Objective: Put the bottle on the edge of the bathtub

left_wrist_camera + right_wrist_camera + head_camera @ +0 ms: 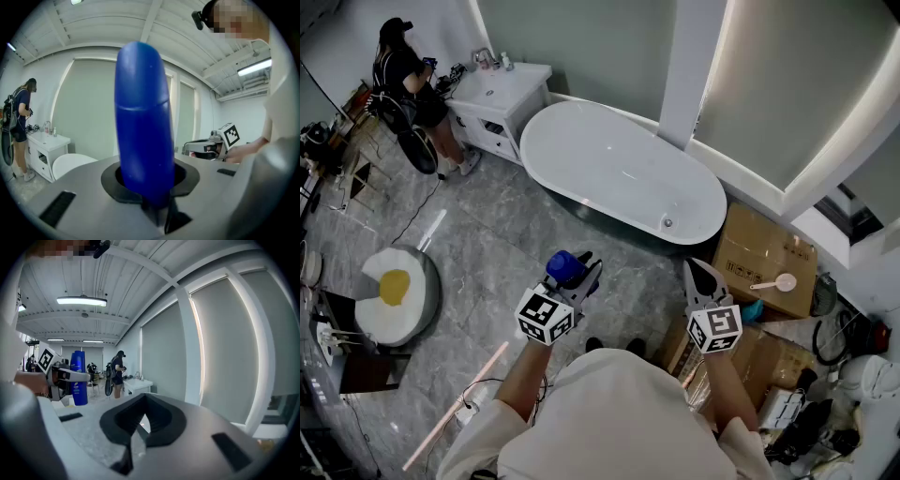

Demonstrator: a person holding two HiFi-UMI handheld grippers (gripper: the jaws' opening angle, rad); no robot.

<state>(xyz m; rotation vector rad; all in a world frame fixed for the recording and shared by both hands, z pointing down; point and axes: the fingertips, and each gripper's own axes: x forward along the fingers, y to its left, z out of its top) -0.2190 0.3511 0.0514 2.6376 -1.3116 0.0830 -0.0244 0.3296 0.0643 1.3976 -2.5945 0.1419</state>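
Note:
The blue bottle (565,266) stands upright in my left gripper (578,272), which is shut on it and holds it over the grey floor in front of the bathtub. In the left gripper view the bottle (143,117) fills the middle, clamped between the jaws. The white oval bathtub (609,159) lies ahead and apart from the bottle, with its near rim toward me. My right gripper (700,272) hovers to the right, shut with nothing in it. The right gripper view shows the bottle (78,378) off to the left.
A white vanity with a sink (502,94) stands left of the tub, and a person (408,75) stands beside it. Cardboard boxes (764,253) sit to the right of the tub. A round fried-egg cushion (394,295) lies on the floor at left.

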